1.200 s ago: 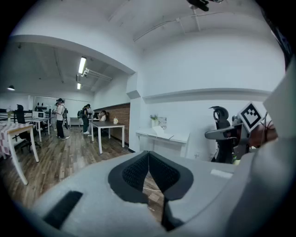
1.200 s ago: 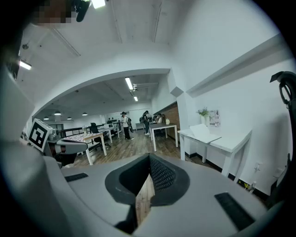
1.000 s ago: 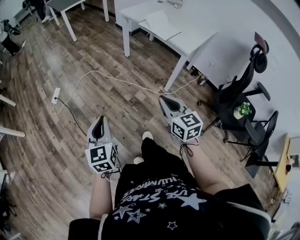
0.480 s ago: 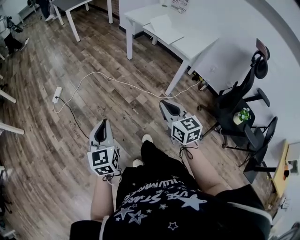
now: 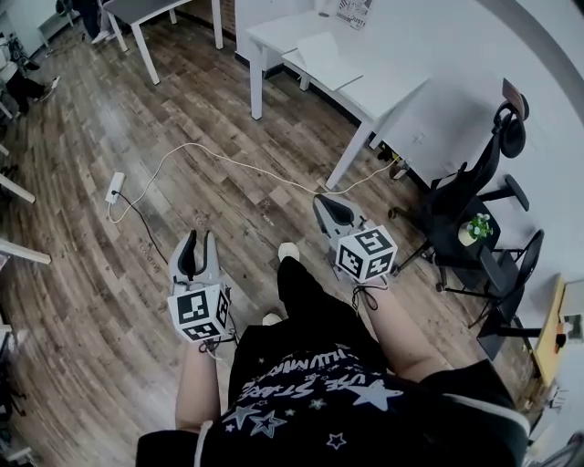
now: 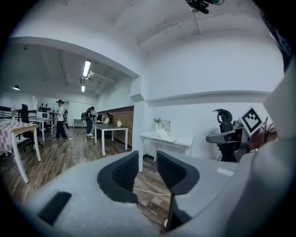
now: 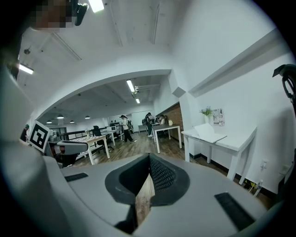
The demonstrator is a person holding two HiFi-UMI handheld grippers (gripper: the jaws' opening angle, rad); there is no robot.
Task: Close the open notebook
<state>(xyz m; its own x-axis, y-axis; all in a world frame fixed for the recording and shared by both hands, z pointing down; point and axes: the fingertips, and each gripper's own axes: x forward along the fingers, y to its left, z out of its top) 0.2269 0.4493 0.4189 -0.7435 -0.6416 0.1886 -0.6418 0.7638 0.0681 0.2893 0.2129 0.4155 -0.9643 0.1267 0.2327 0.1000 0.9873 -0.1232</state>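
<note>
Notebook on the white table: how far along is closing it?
Nothing done: the notebook lies open on the white table, across the room. In hand: the left hand-held gripper has just been opening its jaws, empty; the right hand-held gripper is shut, empty. Left: approach, fold it closed.

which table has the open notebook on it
The long white table against the wall, at the top of the head view: the open notebook lies on its top. The grey-topped table to its left shows no notebook.
</note>
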